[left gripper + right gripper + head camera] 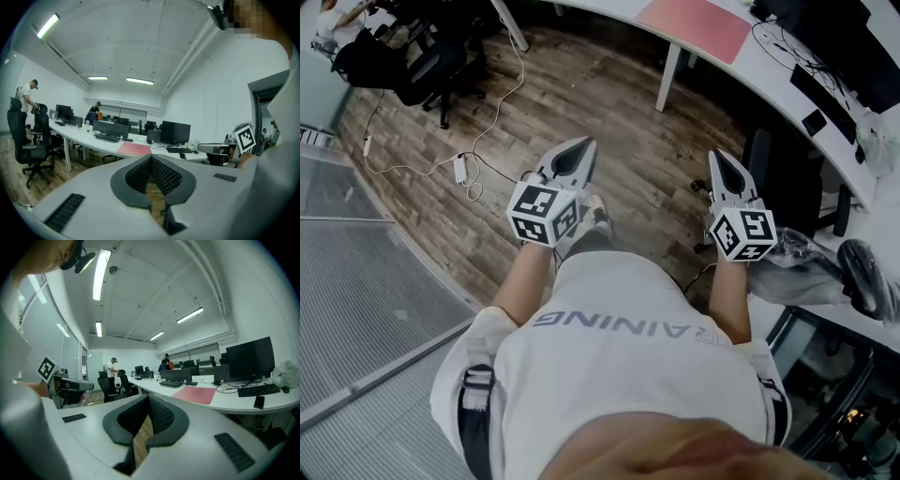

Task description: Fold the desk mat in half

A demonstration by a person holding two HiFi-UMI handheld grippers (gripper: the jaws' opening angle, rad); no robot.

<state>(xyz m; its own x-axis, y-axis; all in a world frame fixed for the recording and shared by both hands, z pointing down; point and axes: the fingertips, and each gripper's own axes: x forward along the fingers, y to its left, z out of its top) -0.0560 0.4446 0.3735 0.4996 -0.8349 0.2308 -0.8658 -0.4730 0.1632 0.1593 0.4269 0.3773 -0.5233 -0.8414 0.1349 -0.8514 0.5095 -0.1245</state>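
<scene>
The pink desk mat (pixel 694 26) lies flat on the long white desk (pixel 769 70) at the far side of the room. It also shows in the left gripper view (pixel 134 149) and the right gripper view (pixel 197 394). I hold both grippers in front of my body, over the wood floor and well short of the desk. The left gripper (pixel 581 150) is shut with nothing in it, jaws meeting at the tip (pixel 151 157). The right gripper (pixel 719 159) is shut and empty too (pixel 149 397).
Black office chairs (pixel 431 66) and a cable with a power strip (pixel 461 169) are on the floor to the left. Monitors and a keyboard (pixel 825 94) sit on the desk at right, near a plastic bag (pixel 806 258). People stand at far desks (pixel 112 369).
</scene>
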